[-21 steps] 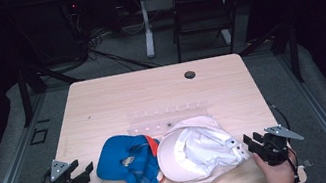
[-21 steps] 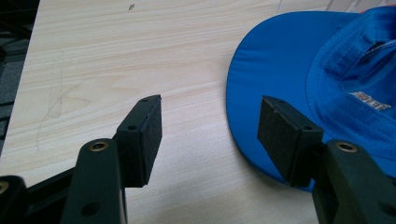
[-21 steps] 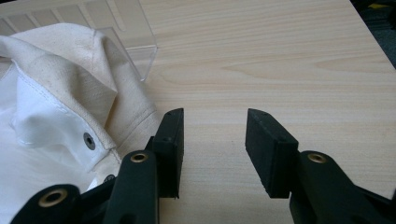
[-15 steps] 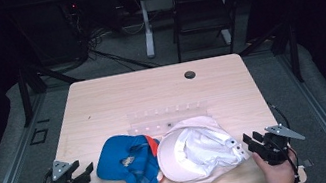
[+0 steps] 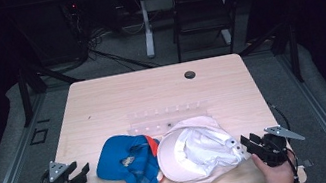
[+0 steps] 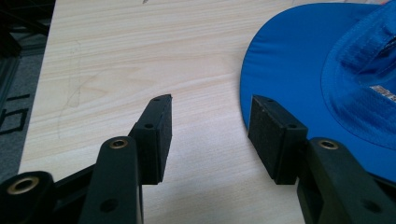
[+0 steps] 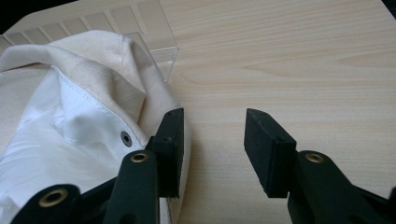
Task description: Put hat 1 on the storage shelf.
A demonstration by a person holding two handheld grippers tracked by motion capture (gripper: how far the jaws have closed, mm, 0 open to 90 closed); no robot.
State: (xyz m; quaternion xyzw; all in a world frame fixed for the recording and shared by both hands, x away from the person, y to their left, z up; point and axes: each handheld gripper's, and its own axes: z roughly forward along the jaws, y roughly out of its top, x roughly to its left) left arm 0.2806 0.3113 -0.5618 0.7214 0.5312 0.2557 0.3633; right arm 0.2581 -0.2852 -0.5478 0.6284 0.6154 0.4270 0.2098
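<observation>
A blue cap (image 5: 125,160) with an orange patch lies upside down near the table's front edge, and a white cap (image 5: 196,149) lies right beside it. My left gripper (image 5: 84,172) rests at the front left, open, just short of the blue cap's brim (image 6: 299,60). In the left gripper view the gripper (image 6: 210,100) has bare wood between its pads. My right gripper (image 5: 245,144) sits at the front right, open, by the white cap's edge. In the right gripper view the gripper (image 7: 214,114) has one finger against the white cap (image 7: 70,116), with nothing between the pads.
A clear plastic rack (image 5: 168,116) lies flat just behind the two caps, its corner (image 7: 154,42) partly under the white one. The wooden table (image 5: 151,91) has a black grommet (image 5: 190,74) near its far edge. A dark chair (image 5: 203,13) and cables stand beyond it.
</observation>
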